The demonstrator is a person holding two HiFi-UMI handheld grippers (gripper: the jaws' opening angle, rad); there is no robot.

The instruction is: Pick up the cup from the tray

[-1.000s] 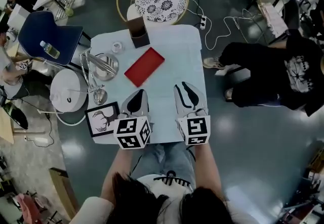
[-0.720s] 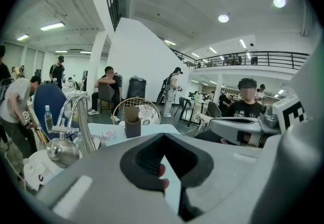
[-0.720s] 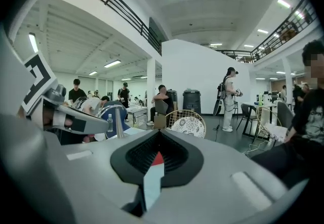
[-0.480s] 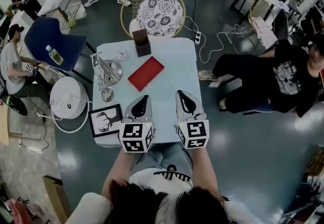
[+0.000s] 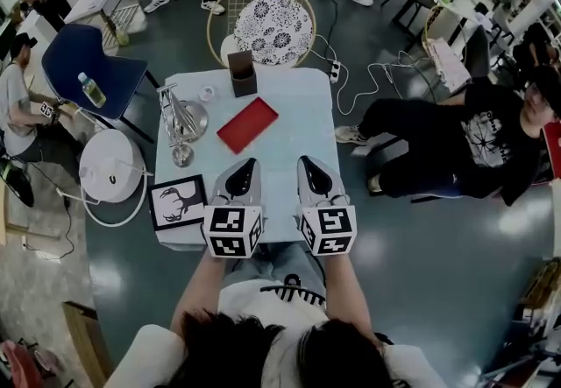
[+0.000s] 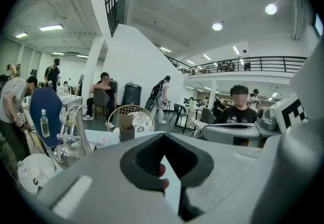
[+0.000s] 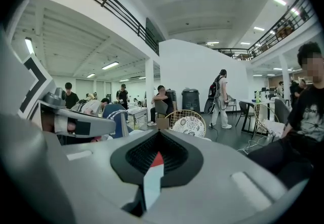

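Observation:
A flat red tray lies slantwise in the middle of the pale blue table, with nothing on it that I can make out. A brown cup stands upright at the table's far edge, beyond the tray; it also shows as the brown cup in the left gripper view. My left gripper and right gripper rest side by side over the near half of the table, both shut and empty, their tips short of the tray. A strip of red tray shows through the left gripper's hollow.
A chrome rack with a round metal dish and a metal goblet stands at the table's left. A framed deer picture lies at the near left corner. A wicker chair stands behind the table; a seated person is to the right.
The head view has shifted, so the table sits a little differently in frame. Both grippers stay shut, side by side, at about the same place over the table's near half.

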